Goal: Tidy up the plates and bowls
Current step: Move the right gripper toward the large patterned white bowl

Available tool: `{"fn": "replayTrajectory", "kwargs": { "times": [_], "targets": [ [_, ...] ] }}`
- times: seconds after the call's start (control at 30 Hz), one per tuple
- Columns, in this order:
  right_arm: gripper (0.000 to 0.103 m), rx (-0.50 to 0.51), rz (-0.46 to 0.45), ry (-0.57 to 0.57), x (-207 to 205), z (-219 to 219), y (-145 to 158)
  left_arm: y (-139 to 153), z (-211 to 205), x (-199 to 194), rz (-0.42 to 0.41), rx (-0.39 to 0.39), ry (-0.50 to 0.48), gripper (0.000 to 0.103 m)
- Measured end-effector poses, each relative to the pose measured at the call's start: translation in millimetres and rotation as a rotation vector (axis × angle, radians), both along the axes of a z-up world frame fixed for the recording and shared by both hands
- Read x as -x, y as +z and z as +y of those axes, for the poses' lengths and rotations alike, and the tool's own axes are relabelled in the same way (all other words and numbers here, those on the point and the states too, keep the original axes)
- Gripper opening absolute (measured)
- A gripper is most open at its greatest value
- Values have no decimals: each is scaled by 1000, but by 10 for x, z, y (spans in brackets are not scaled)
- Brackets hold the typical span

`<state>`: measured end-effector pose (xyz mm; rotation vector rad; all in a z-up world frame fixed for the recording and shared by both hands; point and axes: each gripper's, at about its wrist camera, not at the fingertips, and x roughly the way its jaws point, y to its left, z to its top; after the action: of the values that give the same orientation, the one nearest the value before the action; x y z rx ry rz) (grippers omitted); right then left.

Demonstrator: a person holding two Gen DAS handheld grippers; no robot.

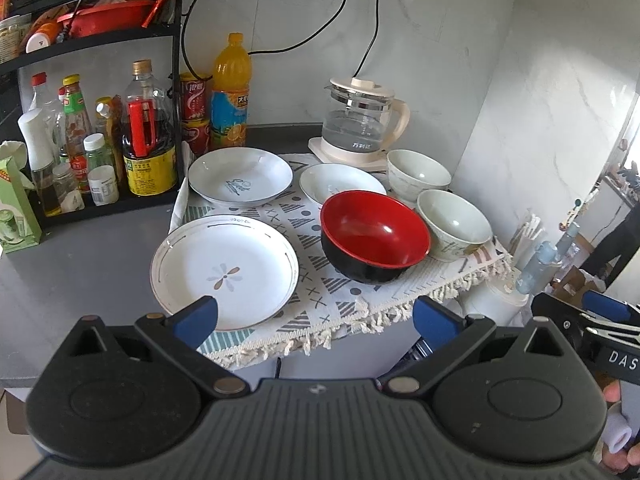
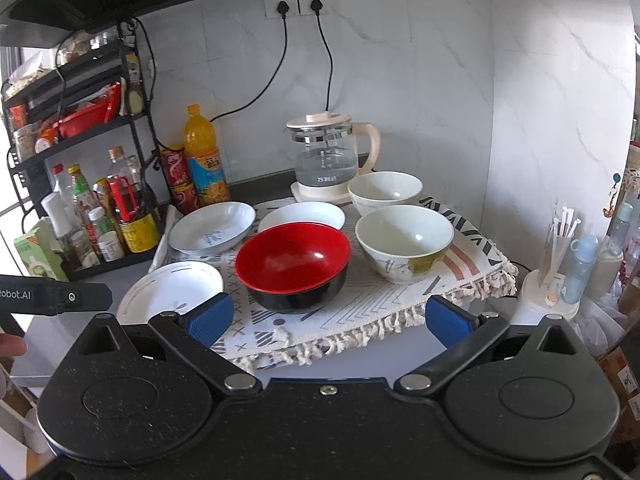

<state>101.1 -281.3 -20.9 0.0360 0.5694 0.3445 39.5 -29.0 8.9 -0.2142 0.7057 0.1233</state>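
Three white plates lie on a patterned cloth (image 1: 320, 304): a flower plate (image 1: 224, 270) (image 2: 170, 292) at the front left, a script plate (image 1: 240, 176) (image 2: 212, 228) behind it, and a smaller plate (image 1: 340, 184) (image 2: 302, 214) partly hidden behind a red-and-black bowl (image 1: 374, 236) (image 2: 292, 264). Two pale bowls stand to the right, one near (image 1: 454, 224) (image 2: 404, 242) and one far (image 1: 418, 172) (image 2: 384, 190). My left gripper (image 1: 316, 320) is open and empty, above the cloth's front edge. My right gripper (image 2: 328, 320) is open and empty, in front of the red bowl.
A glass kettle (image 1: 362, 120) (image 2: 328, 156) stands on its base at the back, cords running to wall sockets. A black rack (image 1: 100, 140) (image 2: 80, 200) with bottles and cans fills the left. A straw holder and bottles (image 2: 560, 256) stand off the counter's right edge.
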Motion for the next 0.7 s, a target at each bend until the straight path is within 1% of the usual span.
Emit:
{"fn": "replayTrajectory", "kwargs": {
  "times": [0.1, 0.27, 0.33, 0.5, 0.7],
  "targets": [
    [103, 6, 17, 3, -141, -19, -27, -50, -6, -156, 10, 8, 1, 103],
    [103, -20, 42, 10, -393, -86, -85, -87, -53, -414, 16, 22, 4, 102],
    [103, -12, 66, -10, -509, -110, -112, -95, -78, -519, 22, 26, 9, 102],
    [103, 3, 87, -26, -770, -158, -137, -104, -93, -795, 30, 63, 16, 102],
    [103, 30, 111, -37, -1111, -202, -157, -117, -149, -1127, 45, 65, 22, 102]
  ]
}}
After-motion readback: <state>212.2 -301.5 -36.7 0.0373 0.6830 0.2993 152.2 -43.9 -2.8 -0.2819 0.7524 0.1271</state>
